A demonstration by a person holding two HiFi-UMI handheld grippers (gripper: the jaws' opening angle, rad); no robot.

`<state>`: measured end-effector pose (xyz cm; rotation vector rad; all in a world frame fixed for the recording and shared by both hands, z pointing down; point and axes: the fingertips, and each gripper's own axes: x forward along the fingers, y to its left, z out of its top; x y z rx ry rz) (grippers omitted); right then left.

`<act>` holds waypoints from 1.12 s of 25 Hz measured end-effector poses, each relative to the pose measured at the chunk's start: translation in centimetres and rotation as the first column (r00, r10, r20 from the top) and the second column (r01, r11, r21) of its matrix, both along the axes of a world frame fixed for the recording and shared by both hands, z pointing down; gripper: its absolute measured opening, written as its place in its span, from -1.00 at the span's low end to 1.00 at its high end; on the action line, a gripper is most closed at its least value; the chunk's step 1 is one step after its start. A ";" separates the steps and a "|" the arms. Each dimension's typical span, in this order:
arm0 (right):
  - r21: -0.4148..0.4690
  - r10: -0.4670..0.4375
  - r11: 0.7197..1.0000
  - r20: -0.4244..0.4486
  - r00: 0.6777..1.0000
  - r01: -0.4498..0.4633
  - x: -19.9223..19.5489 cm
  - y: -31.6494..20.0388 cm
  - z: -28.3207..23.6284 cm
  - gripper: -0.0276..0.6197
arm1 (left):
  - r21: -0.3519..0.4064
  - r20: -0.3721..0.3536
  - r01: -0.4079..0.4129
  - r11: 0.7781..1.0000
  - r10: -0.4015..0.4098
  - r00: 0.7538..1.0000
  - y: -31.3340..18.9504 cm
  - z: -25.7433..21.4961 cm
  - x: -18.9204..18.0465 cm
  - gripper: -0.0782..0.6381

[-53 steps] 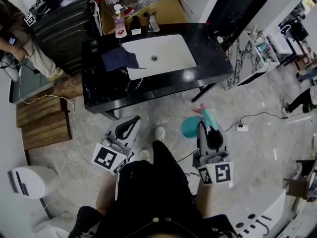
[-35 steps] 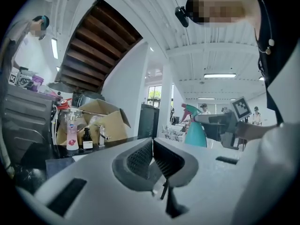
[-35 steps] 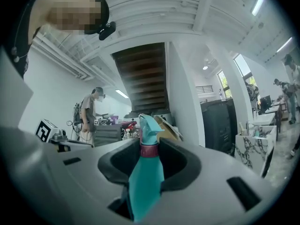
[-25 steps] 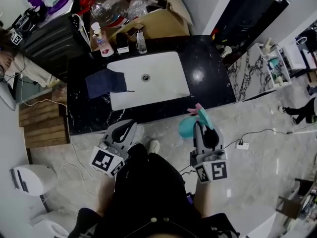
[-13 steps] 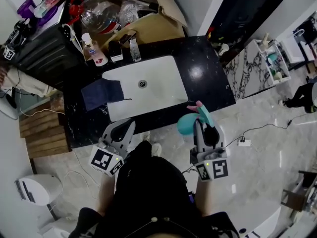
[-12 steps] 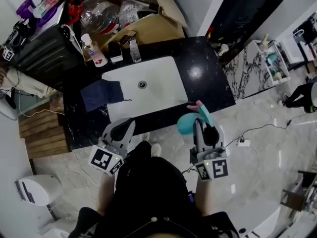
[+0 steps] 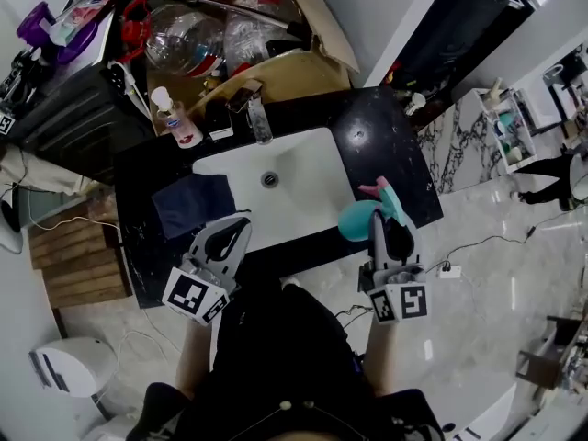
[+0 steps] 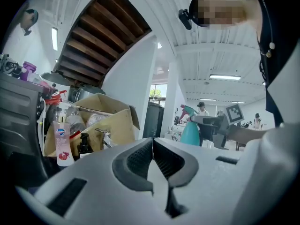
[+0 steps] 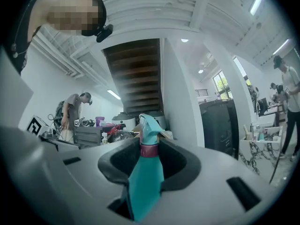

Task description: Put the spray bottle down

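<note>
Clamping the teal spray bottle at its neck and shoulder, the right gripper has its jaws spread around the bottle with the pads pressed against both sides. The bottle stands upright between them, pink collar and nozzle rising above the jaw tips. It rests on nothing.

In the head view the bottle hangs over the front edge of the black counter, at about 4 o'clock from the drain of the white sink.

The left gripper has its jaws closed, ribbed pads meeting with nothing between them. It sits at about 7 o'clock from the drain, over the sink's near rim.

A dark blue cloth lies on the counter at 8 o'clock from the drain, overlapping the sink's left rim. A faucet stands at 12 o'clock. A pump soap bottle stands at 10 o'clock, near the counter's back left corner. Behind the counter sits an open cardboard box holding clear plastic items.
</note>
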<state>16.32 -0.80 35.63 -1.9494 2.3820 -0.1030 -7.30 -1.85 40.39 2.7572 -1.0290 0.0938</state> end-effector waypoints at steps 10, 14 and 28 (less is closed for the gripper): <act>-0.051 0.031 0.998 -0.065 0.997 -0.034 1.7 -5.6 2.1 -0.50 | -0.061 0.002 0.003 0.998 -0.003 1.000 -3.3 2.0 -1.1 -0.76; -0.100 0.023 0.994 -0.140 0.990 -0.038 2.9 -7.9 4.0 -0.50 | -0.072 0.015 0.029 0.997 -0.028 1.000 -4.5 2.3 -1.0 -0.76; -0.202 -0.002 0.978 -0.284 0.959 -0.058 7.9 -15.4 10.1 -0.50 | -0.097 0.031 0.131 0.987 -0.128 0.991 -8.2 2.2 1.4 -0.76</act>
